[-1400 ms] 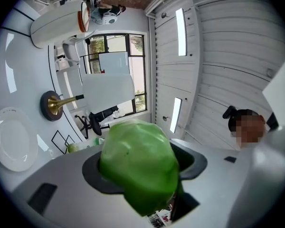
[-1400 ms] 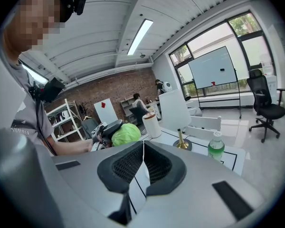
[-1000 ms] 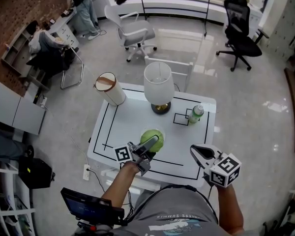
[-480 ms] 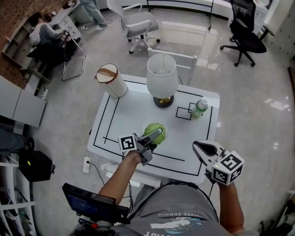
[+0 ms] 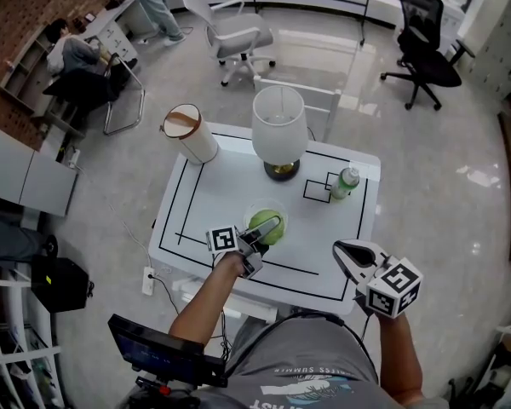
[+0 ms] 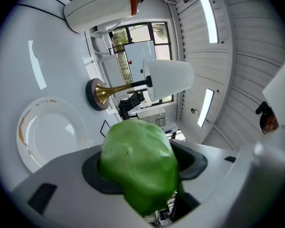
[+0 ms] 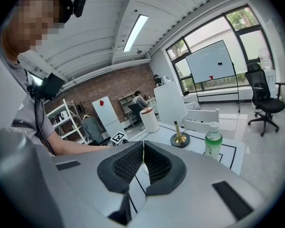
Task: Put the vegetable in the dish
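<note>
While left claw (image 5: 271, 227) clamps green vegetable (image 6: 140, 165) over dish (image 6: 47, 132), right claw (image 5: 339, 250) pinched together, empty; bottle (image 5: 344, 181) label unreadable.

Not much to read here. Small print runs across the grey shirt (image 5: 324, 366) at the near edge, too small to make out. The cube (image 5: 222, 239) on the left tool (image 5: 272, 227) carries a black-and-white square marker: a code pattern, no letters. The right tool (image 5: 341, 250) shows the same kind of markers on its cube (image 5: 395, 286). Far left, a white cabinet (image 7: 104, 113) bears a red diamond sign. The bottle (image 7: 212, 144) has a green label, but no words are legible.
</note>
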